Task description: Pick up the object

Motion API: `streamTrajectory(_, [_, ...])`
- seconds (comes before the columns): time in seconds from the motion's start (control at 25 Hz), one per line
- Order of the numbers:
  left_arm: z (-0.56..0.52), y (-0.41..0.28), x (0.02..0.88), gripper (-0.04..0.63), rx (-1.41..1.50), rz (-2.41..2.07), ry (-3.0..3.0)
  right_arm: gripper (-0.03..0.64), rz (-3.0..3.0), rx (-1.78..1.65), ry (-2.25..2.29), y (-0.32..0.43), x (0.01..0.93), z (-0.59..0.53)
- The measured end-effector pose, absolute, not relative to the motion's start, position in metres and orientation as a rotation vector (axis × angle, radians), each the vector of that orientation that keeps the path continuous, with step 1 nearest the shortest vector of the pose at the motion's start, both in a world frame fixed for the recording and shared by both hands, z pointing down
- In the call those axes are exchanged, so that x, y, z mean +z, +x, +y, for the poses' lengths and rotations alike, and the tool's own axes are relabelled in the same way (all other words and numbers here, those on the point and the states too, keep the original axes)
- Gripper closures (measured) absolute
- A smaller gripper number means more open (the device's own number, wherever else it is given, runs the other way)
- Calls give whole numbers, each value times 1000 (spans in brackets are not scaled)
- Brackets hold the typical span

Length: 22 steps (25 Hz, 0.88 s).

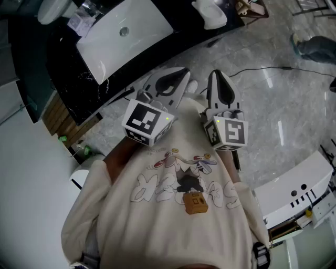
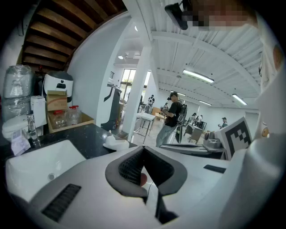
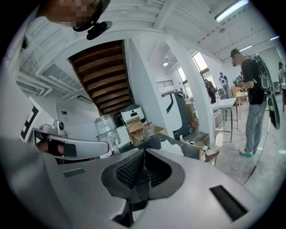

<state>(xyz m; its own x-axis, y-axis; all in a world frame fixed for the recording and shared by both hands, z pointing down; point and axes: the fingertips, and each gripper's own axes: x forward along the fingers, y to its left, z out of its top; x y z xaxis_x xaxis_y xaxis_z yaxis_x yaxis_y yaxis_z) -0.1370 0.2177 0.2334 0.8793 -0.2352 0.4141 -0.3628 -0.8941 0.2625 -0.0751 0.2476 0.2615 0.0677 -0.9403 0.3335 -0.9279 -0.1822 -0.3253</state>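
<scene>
No single object to pick up stands out. Both grippers are held close in front of the person's cream sweatshirt (image 1: 178, 210), above the marble floor. My left gripper (image 1: 184, 72) points toward a black counter (image 1: 68, 73) and is shut, with nothing gripped between its dark pads (image 2: 129, 167). My right gripper (image 1: 217, 73) is beside it, shut and empty as well, its pads (image 3: 129, 170) pressed together. A white sink (image 1: 123, 34) is set in the counter, and a small white object (image 1: 210, 13) lies near the counter's end, also visible in the left gripper view (image 2: 115, 143).
On the counter stand a water jug (image 2: 18, 89), a white appliance (image 2: 58, 87) and a cardboard tray with jars (image 2: 67, 118). A black cable (image 1: 262, 68) crosses the floor. A white machine (image 1: 299, 192) stands at lower right. A person with a backpack (image 3: 252, 94) stands further off.
</scene>
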Motion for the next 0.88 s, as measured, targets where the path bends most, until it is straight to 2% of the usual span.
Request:
streamTrajectory(0.56, [232,-142,240,581,581,-458,2669,594,1789,-730,-2294,-53,258,274])
streamTrajectory(0.88, [228,-145,253,581,621,-469,2633,594,1778,-853,-2336,-58,285,276])
